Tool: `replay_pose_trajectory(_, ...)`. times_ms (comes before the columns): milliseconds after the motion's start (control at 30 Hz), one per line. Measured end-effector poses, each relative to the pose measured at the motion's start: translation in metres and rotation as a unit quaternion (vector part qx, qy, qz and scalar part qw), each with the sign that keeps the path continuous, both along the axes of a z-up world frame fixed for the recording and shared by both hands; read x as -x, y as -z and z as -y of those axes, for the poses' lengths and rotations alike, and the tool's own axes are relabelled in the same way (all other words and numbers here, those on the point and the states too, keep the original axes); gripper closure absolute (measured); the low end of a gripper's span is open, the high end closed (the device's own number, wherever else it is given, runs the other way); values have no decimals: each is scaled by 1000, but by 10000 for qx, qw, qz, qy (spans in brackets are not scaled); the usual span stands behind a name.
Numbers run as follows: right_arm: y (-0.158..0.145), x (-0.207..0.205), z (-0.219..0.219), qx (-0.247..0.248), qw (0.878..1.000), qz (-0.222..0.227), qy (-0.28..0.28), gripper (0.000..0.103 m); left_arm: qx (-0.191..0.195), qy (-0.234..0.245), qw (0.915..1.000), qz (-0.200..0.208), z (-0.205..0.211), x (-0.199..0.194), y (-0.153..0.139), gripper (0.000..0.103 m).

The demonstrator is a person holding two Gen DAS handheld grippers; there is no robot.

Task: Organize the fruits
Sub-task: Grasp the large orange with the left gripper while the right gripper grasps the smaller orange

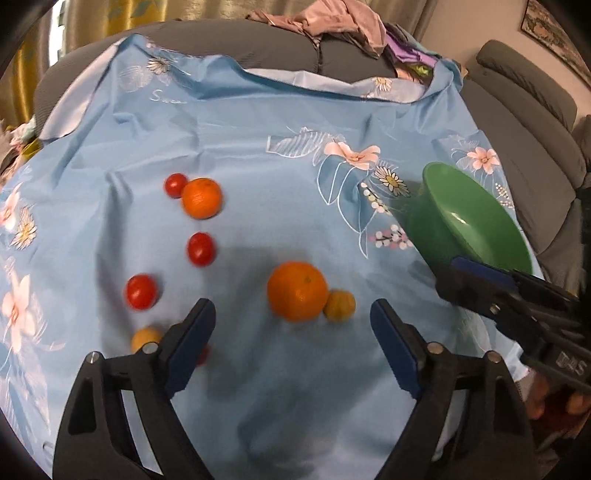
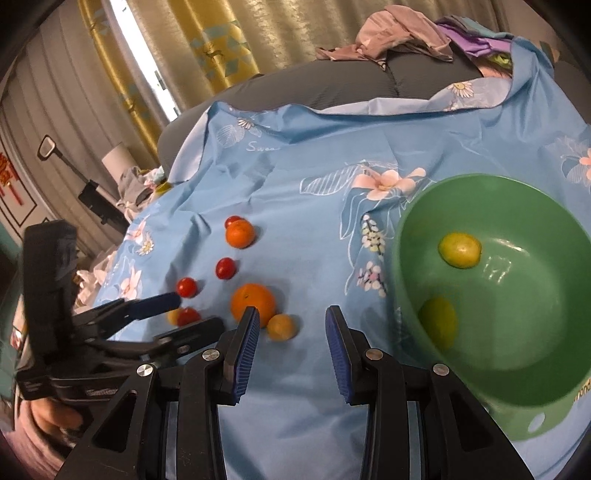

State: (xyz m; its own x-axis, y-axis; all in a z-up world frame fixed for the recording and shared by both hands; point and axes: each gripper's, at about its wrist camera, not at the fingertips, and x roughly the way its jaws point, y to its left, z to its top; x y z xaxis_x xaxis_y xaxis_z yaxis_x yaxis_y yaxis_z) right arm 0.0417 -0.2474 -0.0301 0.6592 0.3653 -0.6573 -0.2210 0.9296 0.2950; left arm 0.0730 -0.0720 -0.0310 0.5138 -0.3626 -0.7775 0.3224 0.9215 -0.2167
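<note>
On the blue flowered cloth (image 1: 258, 147) lie two oranges, a big one (image 1: 297, 290) (image 2: 253, 300) and a smaller one (image 1: 201, 197) (image 2: 240, 233), several red tomatoes (image 1: 140, 291) (image 1: 201, 249) (image 1: 175, 184), and small yellow fruits (image 1: 339, 305) (image 1: 144, 338) (image 2: 281, 327). The green bowl (image 1: 476, 218) (image 2: 517, 354) at the right holds two yellow-green fruits (image 2: 460, 250) (image 2: 439, 320). My left gripper (image 1: 291, 332) (image 2: 192, 310) is open and empty, just before the big orange. My right gripper (image 2: 291, 325) (image 1: 476, 273) is open and empty, beside the bowl.
The cloth covers a grey sofa (image 1: 524, 110). A heap of clothes (image 1: 332, 26) (image 2: 399, 33) lies at the back. Yellow curtains (image 2: 207, 48) hang behind. More clutter (image 2: 140, 184) sits past the cloth's left edge.
</note>
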Motion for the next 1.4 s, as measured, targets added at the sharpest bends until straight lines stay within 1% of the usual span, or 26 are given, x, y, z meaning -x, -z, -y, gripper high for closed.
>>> replay_pose_trajectory(133,3,-7,3,-16,10000,-34,28,66,-148,15,9997,-205,12,-20,18,37)
replay_pose_trajectory(200,4,-11,4,-17,10000,-54,29,66,-162,3,9994,-290,14,-26,25,45)
replay_pose_trajectory(233,5,-13,4,-18,10000,-63,26,66,-166,1,9992,-352,14,-29,29,50)
replay_pose_trajectory(267,5,-15,3,-18,10000,-64,16,66,-91,-2,9993,-353,12,-31,30,56)
replay_pose_trajectory(367,4,-20,-2,8,10000,-58,-40,66,-32,20,9992,-386,9,-33,29,57)
replay_pose_trajectory(433,5,-23,-7,13,9999,-83,-93,66,-4,-48,9993,-363,-1,-34,26,57)
replay_pose_trajectory(533,7,-31,-18,51,9997,-113,-230,66,109,-355,9992,-166,-29,-37,12,57)
replay_pose_trajectory(633,10,-47,-37,93,9990,-174,-405,66,94,-715,9973,104,-59,-45,-3,57)
replay_pose_trajectory(733,10,-66,-55,126,9979,-189,-602,66,92,-972,9950,195,-82,-56,-9,57)
replay_pose_trajectory(833,13,-93,-81,181,9963,-255,-801,66,101,-1118,9934,245,-97,-66,-11,57)
replay_pose_trajectory(933,18,-117,-101,276,9946,-361,-935,65,127,-1171,9927,273,-102,-73,-11,57)
replay_pose_trajectory(1167,32,-158,-135,809,9909,-467,-967,65,170,-1183,9926,233,-114,-85,-7,57)
replay_pose_trajectory(1200,34,-161,-137,841,9904,-492,-978,62,162,-1186,9925,227,-115,-86,-7,57)
replay_pose_trajectory(1233,36,-165,-139,823,9902,-523,-1001,54,159,-1184,9926,219,-116,-88,-6,57)
replay_pose_trajectory(1400,47,-175,-150,821,9877,-726,-1119,53,180,-1190,9926,185,-120,-90,-4,57)
